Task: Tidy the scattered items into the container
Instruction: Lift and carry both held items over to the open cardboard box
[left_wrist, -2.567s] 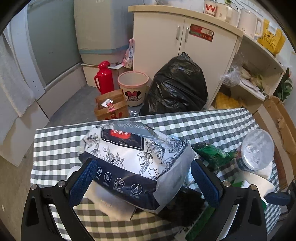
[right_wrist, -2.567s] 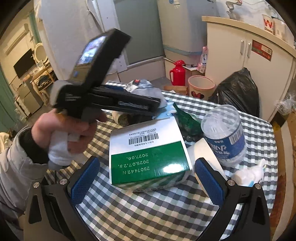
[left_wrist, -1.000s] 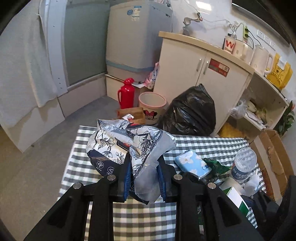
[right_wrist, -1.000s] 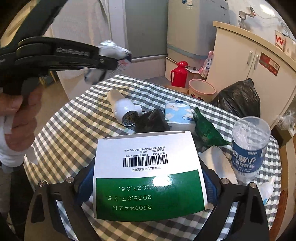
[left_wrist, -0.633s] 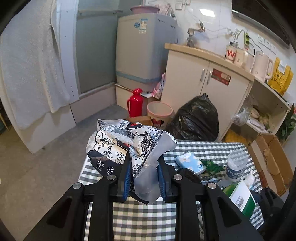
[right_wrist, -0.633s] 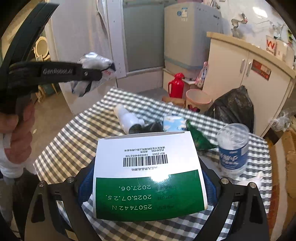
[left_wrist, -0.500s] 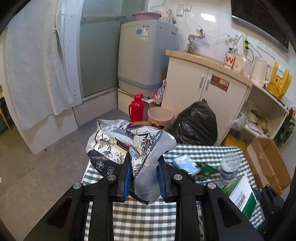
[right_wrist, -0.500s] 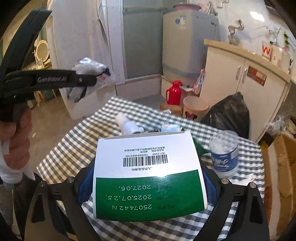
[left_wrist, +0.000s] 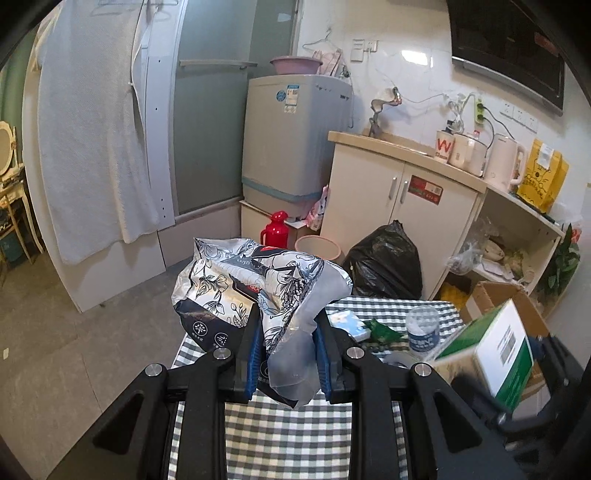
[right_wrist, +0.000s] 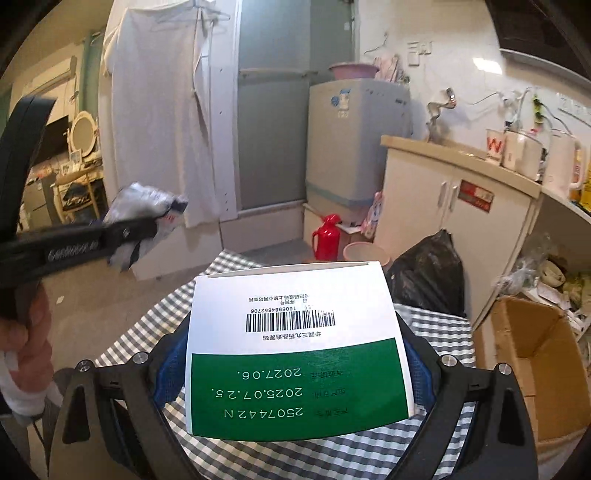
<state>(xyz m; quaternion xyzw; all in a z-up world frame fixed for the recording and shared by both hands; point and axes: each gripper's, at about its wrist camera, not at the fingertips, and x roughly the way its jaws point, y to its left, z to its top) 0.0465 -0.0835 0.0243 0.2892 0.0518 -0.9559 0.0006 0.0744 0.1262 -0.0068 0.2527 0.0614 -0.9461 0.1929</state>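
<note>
Both loads ride high above the checked bench (left_wrist: 280, 435): the left gripper (left_wrist: 287, 360) pinches a crumpled floral pouch (left_wrist: 258, 288), the right gripper (right_wrist: 291, 373) clamps the green-and-white box (right_wrist: 295, 354). The cardboard carton (right_wrist: 532, 354), lower right, is probably the container; keep grips firm until directly over it.

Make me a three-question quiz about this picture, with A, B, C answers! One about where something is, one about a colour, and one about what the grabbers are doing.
1. Where is the open cardboard box?
A. on the floor beside the table
B. on the counter
C. on the washing machine

2. What colour is the flask on the floor?
A. blue
B. red
C. yellow

3. What is the left gripper doing?
A. hanging open
B. pinching a floral pouch
C. holding a bottle

Answers: 1 A, it sits low, right of the checked table. 2 B, plainly red. 3 B, its fingers squeeze the pouch.
</note>
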